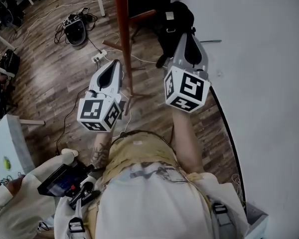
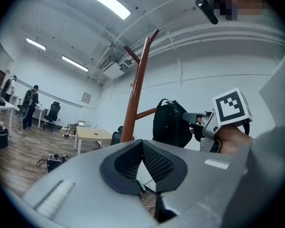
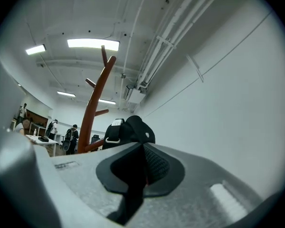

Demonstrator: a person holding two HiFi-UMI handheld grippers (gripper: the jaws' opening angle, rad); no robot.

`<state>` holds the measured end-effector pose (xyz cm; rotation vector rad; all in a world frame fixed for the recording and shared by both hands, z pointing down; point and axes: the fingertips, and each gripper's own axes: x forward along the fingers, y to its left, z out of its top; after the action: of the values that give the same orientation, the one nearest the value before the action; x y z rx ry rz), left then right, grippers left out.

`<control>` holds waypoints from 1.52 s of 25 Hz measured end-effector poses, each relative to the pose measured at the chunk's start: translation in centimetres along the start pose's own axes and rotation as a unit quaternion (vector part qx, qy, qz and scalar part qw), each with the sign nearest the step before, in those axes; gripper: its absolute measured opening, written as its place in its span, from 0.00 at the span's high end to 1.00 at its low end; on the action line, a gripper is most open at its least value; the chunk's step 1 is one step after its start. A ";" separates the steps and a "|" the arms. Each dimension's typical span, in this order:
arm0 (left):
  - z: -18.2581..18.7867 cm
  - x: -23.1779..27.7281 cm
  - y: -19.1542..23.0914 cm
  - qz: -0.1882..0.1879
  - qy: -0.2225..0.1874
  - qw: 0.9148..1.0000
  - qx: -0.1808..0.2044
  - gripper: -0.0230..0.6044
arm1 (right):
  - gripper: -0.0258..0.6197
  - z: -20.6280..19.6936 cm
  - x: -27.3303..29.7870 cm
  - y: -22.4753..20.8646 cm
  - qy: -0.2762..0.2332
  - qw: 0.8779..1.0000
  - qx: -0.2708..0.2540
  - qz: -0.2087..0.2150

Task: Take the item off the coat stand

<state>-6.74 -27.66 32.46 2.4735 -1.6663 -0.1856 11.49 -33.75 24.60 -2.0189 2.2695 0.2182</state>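
A reddish-brown wooden coat stand [image 1: 122, 29] rises from the wood floor, and a black backpack [image 1: 172, 21] hangs on one of its arms, close to the wall. My right gripper [image 1: 187, 34] is against the backpack's side, shut on a black strap [image 3: 133, 194] that runs down from between its pads. The left gripper view shows the same stand [image 2: 135, 94], backpack [image 2: 171, 122] and right gripper [image 2: 187, 118] touching the bag. My left gripper [image 1: 114, 62] hovers left of the pole, shut on nothing, clear of both bag and stand.
A white wall [image 1: 259, 59] stands close on the right. Cables, a power strip [image 1: 99, 57] and a black device [image 1: 75, 31] lie on the floor beyond the stand. A white table [image 1: 5, 143] and a person's sleeve [image 1: 15, 203] are at lower left.
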 end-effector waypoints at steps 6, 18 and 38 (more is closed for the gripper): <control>-0.4 0.1 -0.7 -0.012 0.007 1.000 -0.003 0.97 | 0.95 -0.6 -3.0 -2.7 0.015 1.000 0.008 -0.017; -0.8 0.5 -2.9 -0.033 0.021 0.999 0.006 0.97 | 0.95 -5.2 -7.5 1.1 0.084 0.992 0.069 0.064; -0.3 0.3 -2.5 -0.028 0.010 1.000 0.008 0.97 | 0.95 -5.0 -8.1 5.7 0.078 0.989 0.051 0.114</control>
<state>-4.30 -26.98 32.28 2.5274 -1.5976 -0.1528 6.92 -26.02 31.11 -1.7845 2.5479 -0.0424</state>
